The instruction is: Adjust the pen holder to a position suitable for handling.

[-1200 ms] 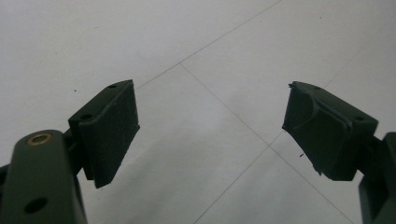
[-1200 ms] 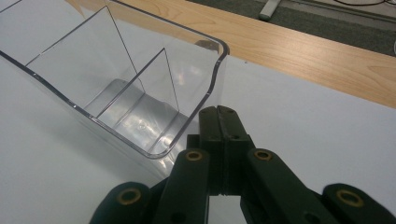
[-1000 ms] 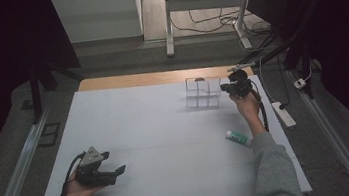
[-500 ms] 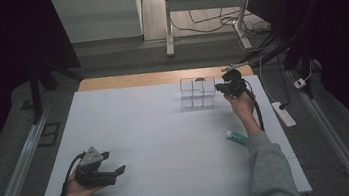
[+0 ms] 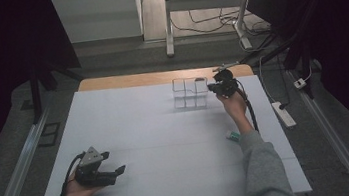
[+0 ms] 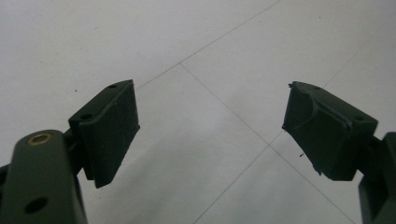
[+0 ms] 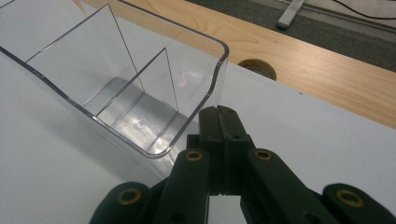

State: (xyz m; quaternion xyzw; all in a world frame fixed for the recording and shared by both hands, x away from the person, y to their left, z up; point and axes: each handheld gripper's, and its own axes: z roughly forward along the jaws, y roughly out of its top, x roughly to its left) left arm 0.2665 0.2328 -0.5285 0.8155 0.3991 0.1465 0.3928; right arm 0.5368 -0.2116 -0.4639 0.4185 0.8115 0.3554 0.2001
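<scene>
A: We check the right gripper (image 7: 218, 116) first. In the right gripper view its jaws are pressed flat together with nothing between them, and their tips stand just beside the near corner of the clear divided organizer (image 7: 116, 93). In the high view that gripper (image 5: 216, 87) sits right of centre in the upper half, at the right end of the organizer (image 5: 189, 93).

B: Risk there?

A: We judge a push as the main one. The organizer is light, thin-walled plastic on a smooth white table (image 5: 141, 132); closed jaws nudging its corner could slide or tip it toward the wooden strip (image 7: 327, 70) along the far edge. We also cannot grip the wall with the jaws closed like this; they must open first.

B: Contents?

A: We see none. Every compartment visible in the right gripper view is empty down to its ribbed floor. The compartments farther off are cut by the frame's upper left, so we cannot confirm those.

B: And the left gripper?

A: Its jaws stand wide apart over bare table in the left gripper view, holding nothing. In the high view it (image 5: 106, 175) rests at lower left, well apart from the organizer.

B: Anything else?

A: A small white-and-green item (image 5: 232, 135) lies near the right sleeve (image 5: 264, 167); we cannot identify it. The forearm could sweep it off.
</scene>
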